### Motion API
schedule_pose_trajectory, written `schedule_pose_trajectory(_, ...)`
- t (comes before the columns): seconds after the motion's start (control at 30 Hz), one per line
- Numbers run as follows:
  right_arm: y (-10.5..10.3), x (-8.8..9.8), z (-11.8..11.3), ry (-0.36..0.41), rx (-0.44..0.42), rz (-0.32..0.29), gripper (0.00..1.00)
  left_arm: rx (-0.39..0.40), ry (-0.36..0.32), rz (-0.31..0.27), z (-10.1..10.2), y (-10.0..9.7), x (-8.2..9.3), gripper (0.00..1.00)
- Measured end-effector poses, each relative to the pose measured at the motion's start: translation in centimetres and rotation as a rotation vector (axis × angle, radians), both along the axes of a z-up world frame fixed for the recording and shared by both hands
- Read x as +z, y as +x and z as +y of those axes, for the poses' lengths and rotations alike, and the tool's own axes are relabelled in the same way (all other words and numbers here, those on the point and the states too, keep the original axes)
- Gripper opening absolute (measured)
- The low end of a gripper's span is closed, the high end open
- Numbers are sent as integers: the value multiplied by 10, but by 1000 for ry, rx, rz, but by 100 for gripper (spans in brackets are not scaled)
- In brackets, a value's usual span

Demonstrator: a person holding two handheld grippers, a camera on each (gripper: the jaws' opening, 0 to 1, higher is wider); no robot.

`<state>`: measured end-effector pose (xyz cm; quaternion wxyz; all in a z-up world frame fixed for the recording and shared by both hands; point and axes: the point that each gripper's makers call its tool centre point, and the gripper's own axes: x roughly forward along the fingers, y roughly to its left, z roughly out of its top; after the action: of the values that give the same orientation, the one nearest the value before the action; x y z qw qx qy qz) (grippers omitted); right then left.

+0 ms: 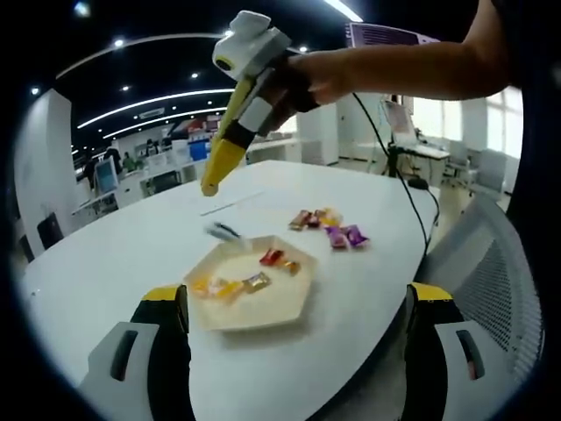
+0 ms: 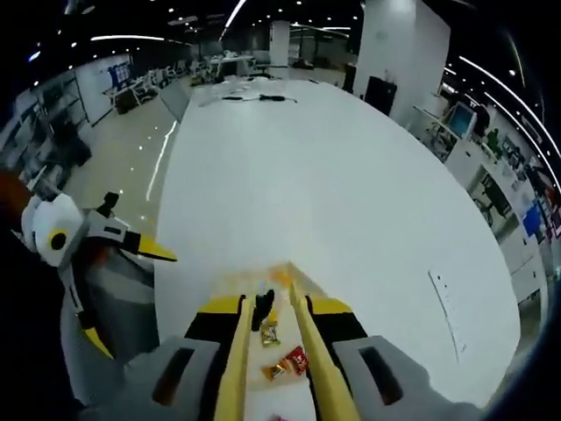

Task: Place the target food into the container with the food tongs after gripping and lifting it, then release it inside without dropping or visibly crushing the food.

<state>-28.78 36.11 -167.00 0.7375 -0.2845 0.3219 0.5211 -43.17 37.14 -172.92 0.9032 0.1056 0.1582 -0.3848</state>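
Right gripper [image 1: 210, 184] hovering above the tray [image 1: 250, 303], tongs [image 2: 272, 351] clamped between its jaws, left gripper [image 1: 298, 307] jaws standing apart, candies [image 1: 329, 228] beyond the tray

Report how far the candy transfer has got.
Done: several wrapped candies already lie in the pale hexagonal tray. In hand: the right hand-held gripper holds yellow tongs above the tray; whether a candy sits between their tips cannot be told. Left: a small cluster of candies waits on the white table beside the tray. The left hand-held gripper is open near the tray.
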Motion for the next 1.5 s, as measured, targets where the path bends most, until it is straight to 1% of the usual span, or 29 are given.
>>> schedule_pose_trajectory(0.03, -1, -1, -1, -4, 5, 11, 25, -1, 0, -1, 0, 0, 0, 99)
schedule_pose_trajectory(0.23, 2, 2, -5, -12, 16, -26, 26, 1, -2, -2, 0, 0, 0, 99)
schedule_pose_trajectory(0.33, 4, 4, -5, -3, 10, -31, 27, 1, -2, -4, 0, 0, 1, 99)
schedule_pose_trajectory(0.4, 6, 6, -7, -1, 3, -47, 27, 3, -3, -4, 0, 0, 1, 99)
schedule_pose_trajectory(0.47, 5, 7, -7, 1, 7, -44, 27, 3, -4, -5, 0, 0, 1, 99)
schedule_pose_trajectory(0.6, 7, 13, -9, 11, 11, -72, 27, 2, -3, -5, 0, 0, 1, 99)
schedule_pose_trajectory(0.83, 8, 19, -17, 24, 4, -82, 28, 0, -2, -4, -1, 0, 1, 99)
schedule_pose_trajectory(1.0, 11, 19, -34, 27, -13, -91, 28, 0, -1, -5, -1, 0, 1, 99)
schedule_pose_trajectory(1.07, 10, 18, -42, 35, 4, -99, 28, 1, -1, -3, 0, 0, 1, 99)
schedule_pose_trajectory(1.1, 11, 15, -49, 30, -4, -96, 28, 1, 0, -4, 0, 0, 1, 99)
schedule_pose_trajectory(1.17, 9, 8, -60, 25, 7, -85, 28, 0, -1, -1, -1, 0, 1, 99)
schedule_pose_trajectory(1.23, 7, 4, -71, 24, -6, -75, 28, -1, 4, -5, -1, 0, 0, 99)
schedule_pose_trajectory(1.4, 7, -10, -110, 2, -60, -71, 29, 1, 2, -3, 0, 0, 0, 99)
schedule_pose_trajectory(1.5, 6, -14, -130, 4, -98, -66, 29, -2, 3, -3, -1, 0, 0, 99)
